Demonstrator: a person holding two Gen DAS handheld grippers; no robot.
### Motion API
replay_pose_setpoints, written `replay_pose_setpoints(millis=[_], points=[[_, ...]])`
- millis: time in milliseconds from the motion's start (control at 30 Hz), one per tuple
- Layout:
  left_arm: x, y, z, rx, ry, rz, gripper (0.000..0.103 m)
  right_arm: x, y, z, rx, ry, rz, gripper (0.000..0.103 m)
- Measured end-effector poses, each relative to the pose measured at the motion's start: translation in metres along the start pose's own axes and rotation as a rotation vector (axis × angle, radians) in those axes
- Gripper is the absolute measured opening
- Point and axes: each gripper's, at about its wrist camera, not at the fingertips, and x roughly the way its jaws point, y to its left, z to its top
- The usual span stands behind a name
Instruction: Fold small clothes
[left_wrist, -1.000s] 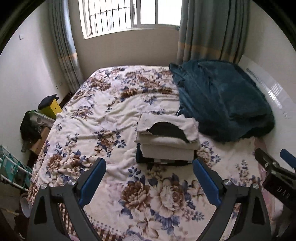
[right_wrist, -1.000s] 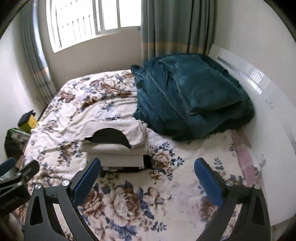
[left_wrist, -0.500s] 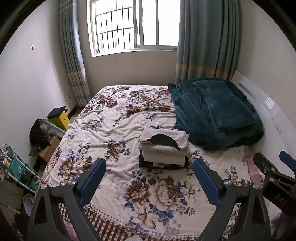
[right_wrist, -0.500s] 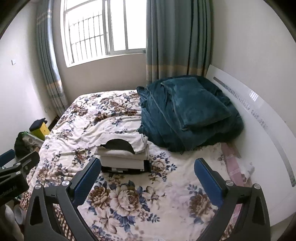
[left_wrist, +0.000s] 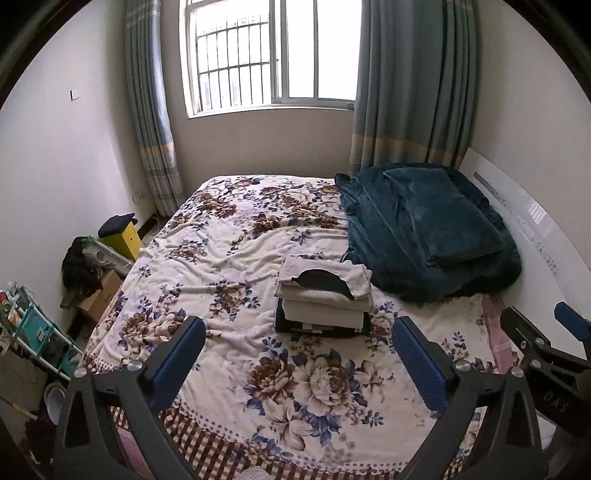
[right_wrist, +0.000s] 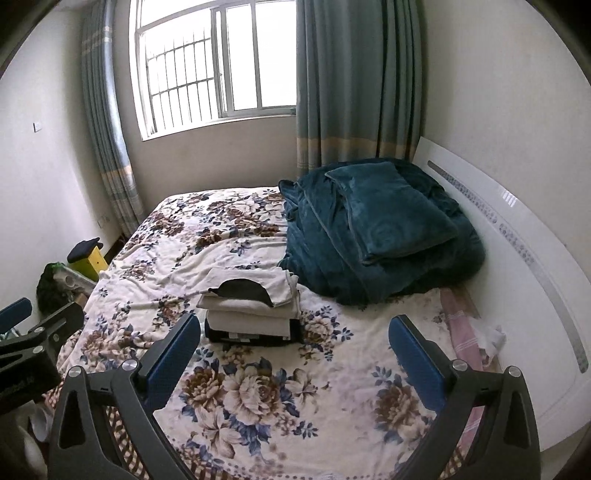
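Note:
A stack of folded small clothes (left_wrist: 324, 297) lies in the middle of the floral bed (left_wrist: 229, 258): cream pieces on top, the top one showing a black inner neck, a dark piece at the bottom. It also shows in the right wrist view (right_wrist: 253, 308). My left gripper (left_wrist: 299, 354) is open and empty, held back above the bed's near edge. My right gripper (right_wrist: 295, 352) is open and empty too, beside it on the right. Each gripper shows at the edge of the other's view.
A folded teal blanket pile (left_wrist: 424, 229) lies at the bed's right, against the white headboard (right_wrist: 517, 258). A pink cloth (right_wrist: 465, 325) lies by the headboard. A yellow stool (left_wrist: 120, 236), boxes and a teal rack (left_wrist: 33, 332) stand on the floor at left. Window and curtains behind.
Both grippers have pulled back and up from the stack; it looks smaller and farther now, and more of the room and window shows. Both stay open and empty.

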Motion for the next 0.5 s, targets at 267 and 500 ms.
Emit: replay_pose_setpoints(millis=[267,500], points=[[-0.0026,0.0024,-0.0003,-0.006,-0.003,0.008,0.103,-0.003,0.0029,0.002,-0.007,-0.015,-0.001,0.103],[-0.0072,0.0025,-0.0019,-0.007,0.003,0.011,0.103,-0.0076,0.0047,0.0019,-0.015,-0.01,0.023,0.103]])
